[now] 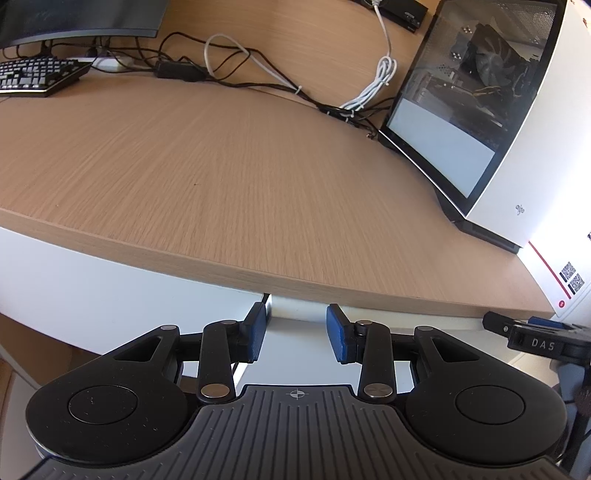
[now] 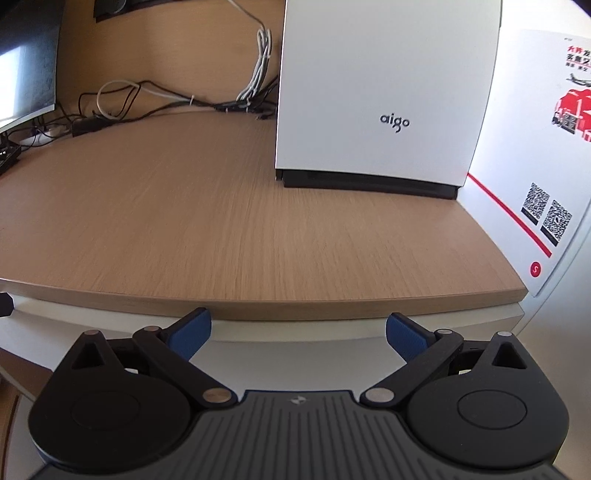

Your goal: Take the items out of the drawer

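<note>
- The left hand-held gripper [image 1: 295, 332] is spread partway, its blue pads [image 1: 257, 332] parted with nothing between them, held just below the front edge of the wooden desk [image 1: 221, 166].
- Straight ahead of it, under the desk edge, are white drawer fronts [image 1: 110, 288] with a narrow vertical seam above its left pad; the fronts look closed, so the items inside are hidden.
- The right hand-held gripper [image 2: 298, 332] is spread wide and empty, also low before the desk edge, facing a white drawer front [image 2: 295, 354].
- Ahead of the right gripper, on the desk, stands a white computer case [image 2: 384, 92] marked "aigo"; a printed white sheet [image 2: 535, 166] with QR codes stands to its right.
- Far ahead and left of both lie tangled cables [image 1: 229, 70], a keyboard [image 1: 37, 75] and a monitor [image 1: 74, 18].
- The right gripper's tip [image 1: 535, 339] shows at the right edge of the left wrist view.
</note>
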Available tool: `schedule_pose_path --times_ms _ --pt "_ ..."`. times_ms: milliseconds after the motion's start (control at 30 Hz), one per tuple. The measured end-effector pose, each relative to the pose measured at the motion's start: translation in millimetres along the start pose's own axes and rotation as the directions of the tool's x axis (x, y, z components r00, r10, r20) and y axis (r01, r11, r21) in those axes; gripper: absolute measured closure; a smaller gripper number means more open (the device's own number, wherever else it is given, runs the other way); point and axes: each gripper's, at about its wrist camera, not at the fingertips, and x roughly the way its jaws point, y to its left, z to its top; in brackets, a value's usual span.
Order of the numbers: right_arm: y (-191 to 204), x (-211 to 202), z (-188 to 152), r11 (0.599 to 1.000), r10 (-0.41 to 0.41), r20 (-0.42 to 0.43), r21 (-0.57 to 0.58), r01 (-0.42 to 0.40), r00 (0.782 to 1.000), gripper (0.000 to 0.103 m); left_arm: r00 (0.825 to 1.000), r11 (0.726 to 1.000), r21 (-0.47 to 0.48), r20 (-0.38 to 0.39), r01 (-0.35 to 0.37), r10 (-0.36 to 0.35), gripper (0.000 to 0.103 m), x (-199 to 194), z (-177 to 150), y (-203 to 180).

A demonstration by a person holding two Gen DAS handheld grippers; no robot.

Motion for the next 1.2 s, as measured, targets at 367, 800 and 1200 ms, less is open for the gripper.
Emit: schedule_pose_path --times_ms 367,800,1200 --pt "4 -1 5 1.0 -0.015 -0.052 -0.018 0.014 0.999 0.003 1.0 1.0 0.005 -0.008 0.007 -0.007 0.065 -2 -1 2" --pt "-1 -5 4 1.0 0.006 -0.079 0.005 -0.006 0.997 0.003 0.999 0.999 -0.023 0.002 -0.033 0.033 0.069 -8 -4 -3" --pt "-7 -6 3 0.999 0.037 -0.092 0.043 -0.033 0.995 0.003 0.985 0.97 0.192 -0.06 -0.149 0.163 0.075 8 11 -88"
